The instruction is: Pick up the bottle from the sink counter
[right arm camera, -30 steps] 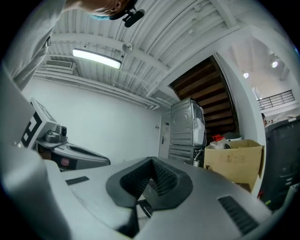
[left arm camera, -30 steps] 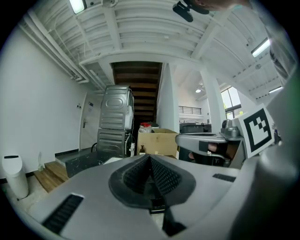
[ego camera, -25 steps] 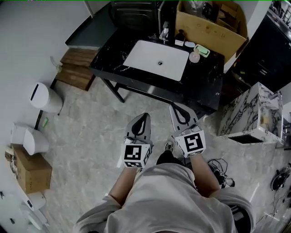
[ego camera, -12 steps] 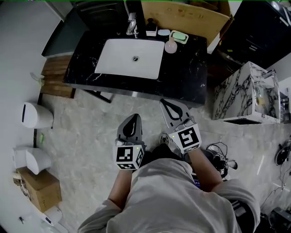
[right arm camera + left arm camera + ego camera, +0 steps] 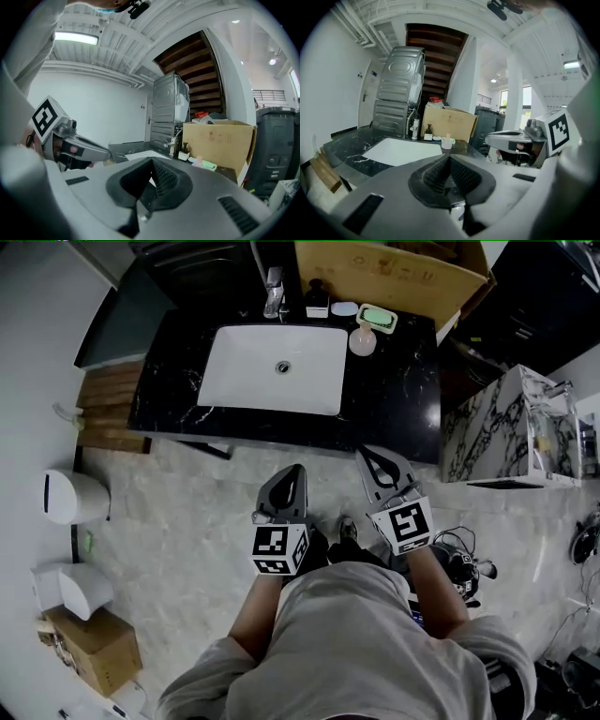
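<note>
Head view puts the upright pale bottle [image 5: 362, 338] at upper centre on the counter [image 5: 403, 399], well above the right tool [image 5: 372, 461], which is nearer than the left tool [image 5: 292, 476]; both are closed and empty.

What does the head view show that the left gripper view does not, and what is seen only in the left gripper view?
Only the head view: the white bin on the floor and the marble-patterned cabinet. Only the left gripper view: the wooden underside of the stairs and a ceiling light. Both: the white sink, the pale bottle beside it, the cardboard box and the right gripper.
</note>
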Available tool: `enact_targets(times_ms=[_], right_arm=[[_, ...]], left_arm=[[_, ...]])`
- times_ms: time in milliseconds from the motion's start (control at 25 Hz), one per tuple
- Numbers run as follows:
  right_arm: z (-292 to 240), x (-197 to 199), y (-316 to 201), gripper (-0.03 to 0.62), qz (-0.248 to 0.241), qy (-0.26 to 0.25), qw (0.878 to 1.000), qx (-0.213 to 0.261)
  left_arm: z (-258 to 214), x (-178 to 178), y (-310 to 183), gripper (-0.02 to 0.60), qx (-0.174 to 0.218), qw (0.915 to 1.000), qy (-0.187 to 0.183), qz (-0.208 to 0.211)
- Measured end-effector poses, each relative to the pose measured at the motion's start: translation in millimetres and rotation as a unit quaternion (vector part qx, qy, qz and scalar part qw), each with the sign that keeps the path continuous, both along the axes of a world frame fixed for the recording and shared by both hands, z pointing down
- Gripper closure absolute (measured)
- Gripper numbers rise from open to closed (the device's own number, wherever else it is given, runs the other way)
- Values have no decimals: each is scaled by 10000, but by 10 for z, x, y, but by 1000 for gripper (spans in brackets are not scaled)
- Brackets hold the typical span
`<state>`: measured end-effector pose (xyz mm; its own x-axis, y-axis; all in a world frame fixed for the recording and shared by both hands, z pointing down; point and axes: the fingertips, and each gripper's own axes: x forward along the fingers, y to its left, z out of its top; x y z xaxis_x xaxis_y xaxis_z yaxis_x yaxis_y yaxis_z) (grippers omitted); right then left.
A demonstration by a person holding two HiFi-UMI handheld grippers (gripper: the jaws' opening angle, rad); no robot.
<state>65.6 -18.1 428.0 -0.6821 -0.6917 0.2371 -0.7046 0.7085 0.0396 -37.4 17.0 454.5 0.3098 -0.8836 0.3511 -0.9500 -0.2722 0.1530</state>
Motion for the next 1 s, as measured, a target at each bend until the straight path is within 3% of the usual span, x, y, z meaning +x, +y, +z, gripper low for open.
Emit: enact_targets(times_ms=[200,440,640,800,1000], right_arm=[[19,-133,-261,585,211,346,9992,-43],[6,-440,-369,585,683,364,9968,-190],[37,-648,-377,585,780,277,9956,-441],[3,-572,-478,585,1089,327,9923,-490],[-3,-389,-638,585,1367,418,9886,-469]], left_arm=[[-105,-150,-321,568,126,9973,36,718],[-114,-631,-590,568,96,9950,245,960],[-68,-594,-681,568,123,9857,274,1659],[-51,-609,-812,568,91,9834,488,1744],[-7,-503,-1029,568,73,9801,432,1935]])
